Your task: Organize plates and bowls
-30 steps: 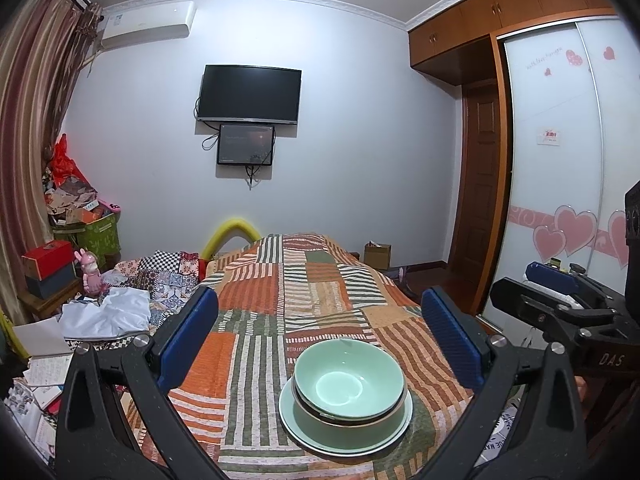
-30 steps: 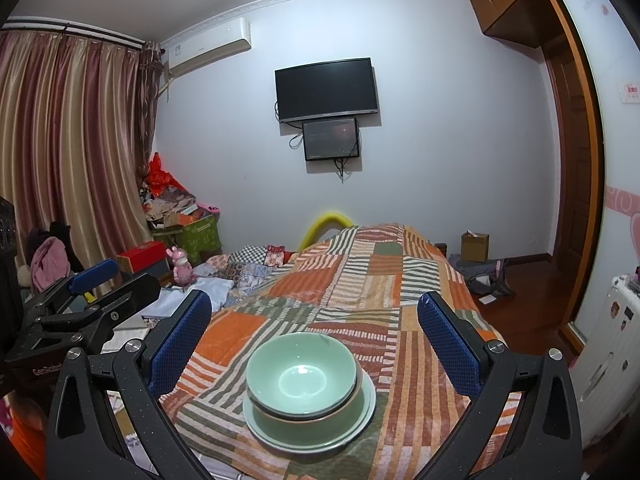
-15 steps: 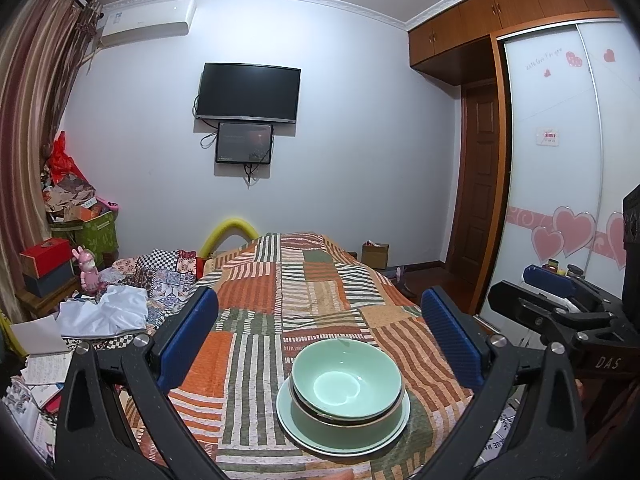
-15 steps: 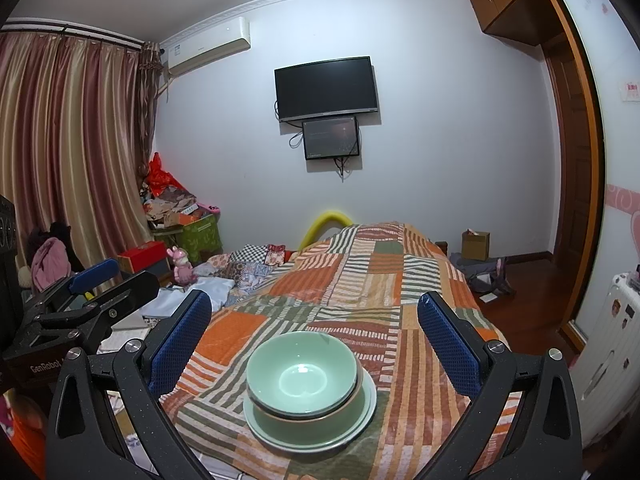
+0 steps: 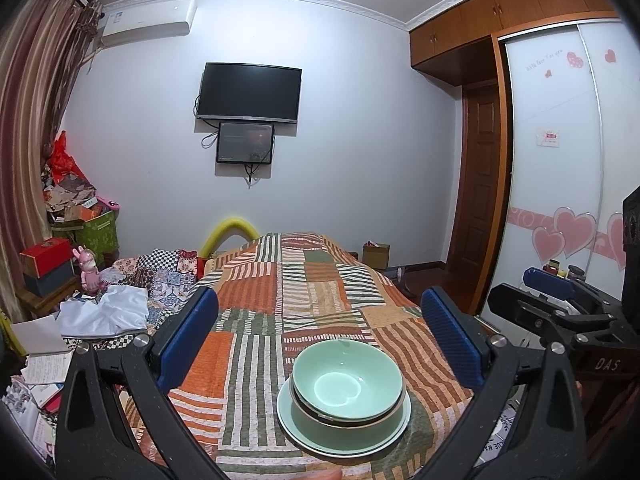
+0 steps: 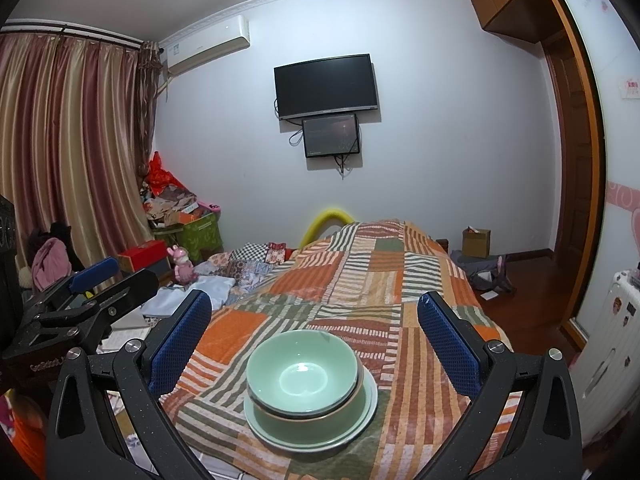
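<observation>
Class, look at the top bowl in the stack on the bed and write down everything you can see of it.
The top bowl is pale green and glossy, likely glazed ceramic, round with a deep hollow and a light glint at its bottom. It is empty and sits upright, nested in a second bowl with a brownish rim, which stands on a pale green plate. The stack rests on the striped patchwork quilt near the bed's near end. Neither hand-held gripper touches it.

Two nested bowls sit on a plate at the patchwork bedspread's near end.
</observation>
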